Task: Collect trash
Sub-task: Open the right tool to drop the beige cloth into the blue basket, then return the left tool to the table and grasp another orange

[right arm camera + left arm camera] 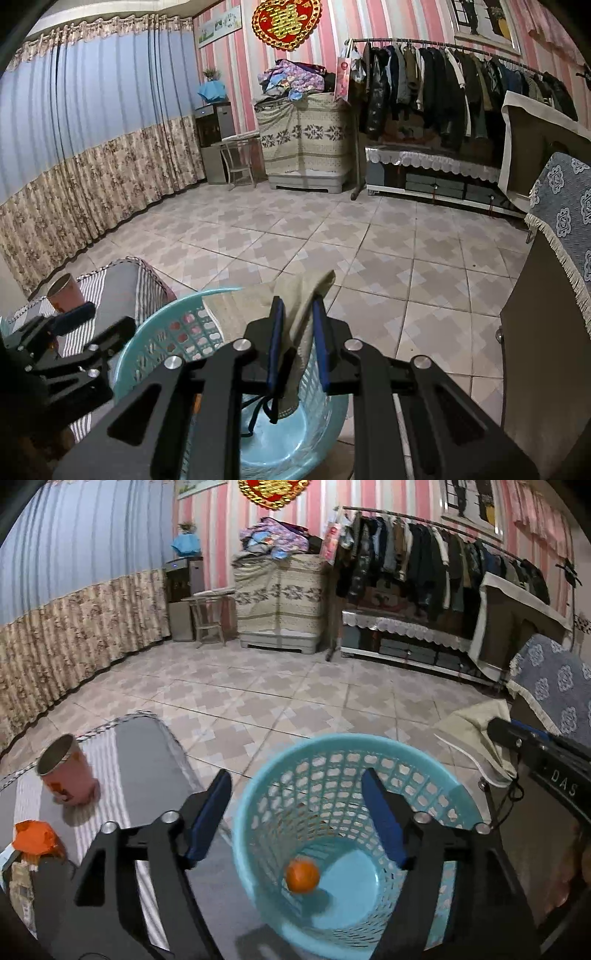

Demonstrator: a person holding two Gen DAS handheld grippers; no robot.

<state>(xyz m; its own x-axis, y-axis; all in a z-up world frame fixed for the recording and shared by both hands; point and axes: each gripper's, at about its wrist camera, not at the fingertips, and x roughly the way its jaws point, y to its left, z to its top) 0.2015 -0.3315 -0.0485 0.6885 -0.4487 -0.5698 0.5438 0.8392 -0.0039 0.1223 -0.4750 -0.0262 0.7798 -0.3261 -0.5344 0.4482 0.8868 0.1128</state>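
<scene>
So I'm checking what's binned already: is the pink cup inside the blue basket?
No. The pink cup stands on the striped table cover, apart from the blue basket, which holds only an orange ball.

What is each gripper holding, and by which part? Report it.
Left gripper: nothing, open above the basket. Right gripper: shut on the beige cloth, gripped at its lower middle.

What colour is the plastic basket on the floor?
Light blue basket, with a lattice wall; it shows best in the left wrist view.
</scene>
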